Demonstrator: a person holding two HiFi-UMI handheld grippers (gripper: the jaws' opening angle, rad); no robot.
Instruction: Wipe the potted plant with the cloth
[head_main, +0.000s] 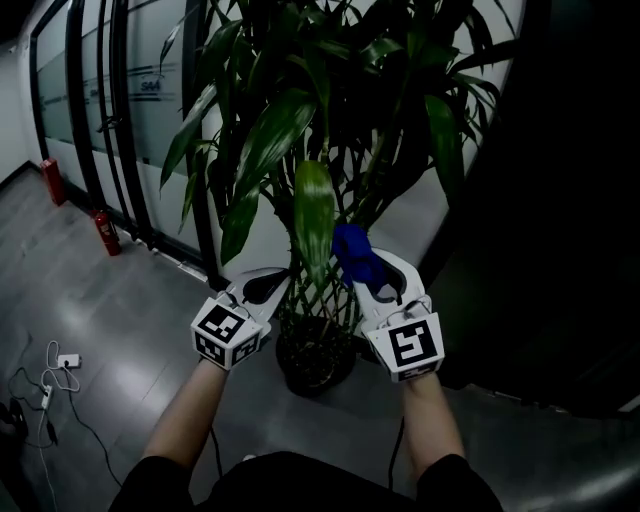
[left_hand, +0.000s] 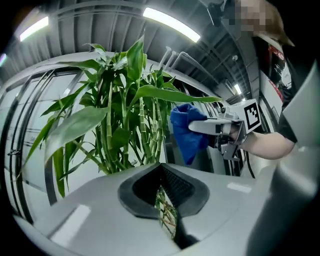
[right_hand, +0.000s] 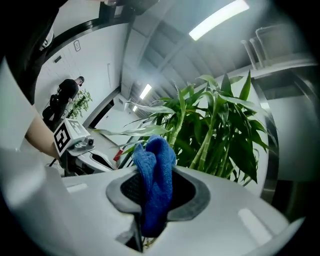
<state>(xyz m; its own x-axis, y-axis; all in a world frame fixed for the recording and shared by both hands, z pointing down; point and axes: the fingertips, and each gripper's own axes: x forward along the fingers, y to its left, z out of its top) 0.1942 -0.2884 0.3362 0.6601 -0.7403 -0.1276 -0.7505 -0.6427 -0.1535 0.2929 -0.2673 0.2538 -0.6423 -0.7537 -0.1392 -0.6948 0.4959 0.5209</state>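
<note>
Dim corridor, grey floor (head_main: 100, 310). Potted plant (head_main: 300, 140) is a tall lucky-bamboo type with a cluster of stalks and long green leaves. Its dark round pot (head_main: 318, 368) sits on the floor at the foot of the white wall, close in front of the person and right of the glass partition (head_main: 150, 90).

Right gripper (head_main: 372, 272) is raised at stalk height, to the right of the plant. Its jaws are clenched on the cloth (head_main: 354, 254), which is blue and bunched. One wad stands up past the jaw tips and a tail hangs down through the gap. The right gripper view shows this plainly: cloth (right_hand: 154, 182) is pinched between the dark pads.

One broad leaf (head_main: 313, 215) droops between the two grippers. The cloth is just beside its right edge; contact cannot be told from here.

Left gripper (head_main: 262, 285) is on the other side of the stalks, level with the right one and a little lower. Its own view shows the jaws drawn together to a thin slit, nothing between them, only the plant's braided stalks showing through.

Both forearms are bare and reach forward from dark sleeves. A marker cube is on each gripper.

Far left along the base of the glass partition are two red fire extinguishers (head_main: 106, 232). Loose cables (head_main: 45, 390) lie at the floor's left edge.
</note>
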